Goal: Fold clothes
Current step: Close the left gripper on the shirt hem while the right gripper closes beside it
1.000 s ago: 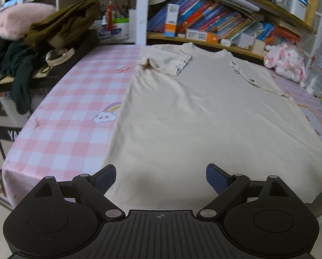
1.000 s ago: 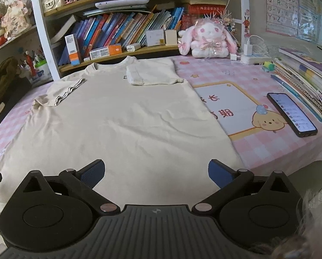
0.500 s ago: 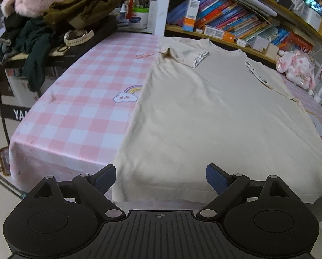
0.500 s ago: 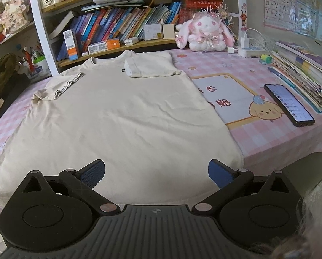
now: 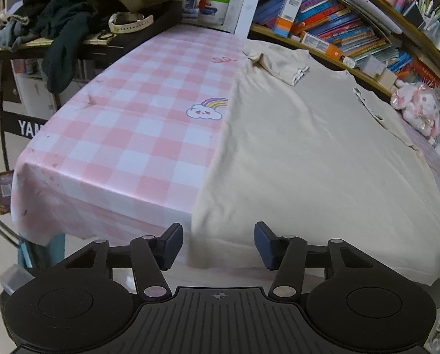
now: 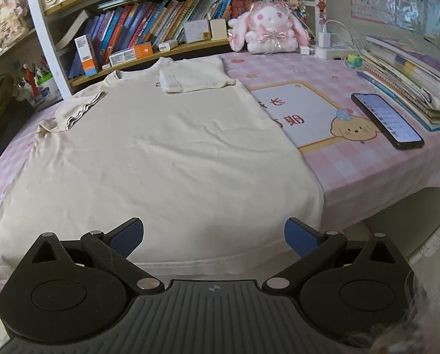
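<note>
I see the cream shirt [image 5: 308,159] lying flat on the table [image 5: 125,135], with both sleeves folded in and its bottom hem hanging over the near edge. My left tool [image 5: 218,243] is wide and holds nothing, just in front of the hem's left corner. My right tool [image 6: 214,234] is wide too, near the hem's right corner.

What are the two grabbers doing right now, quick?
Left gripper: open, holding nothing, at the hanging corner of the shirt.
Right gripper: open, holding nothing, at the shirt's bottom edge.
</note>
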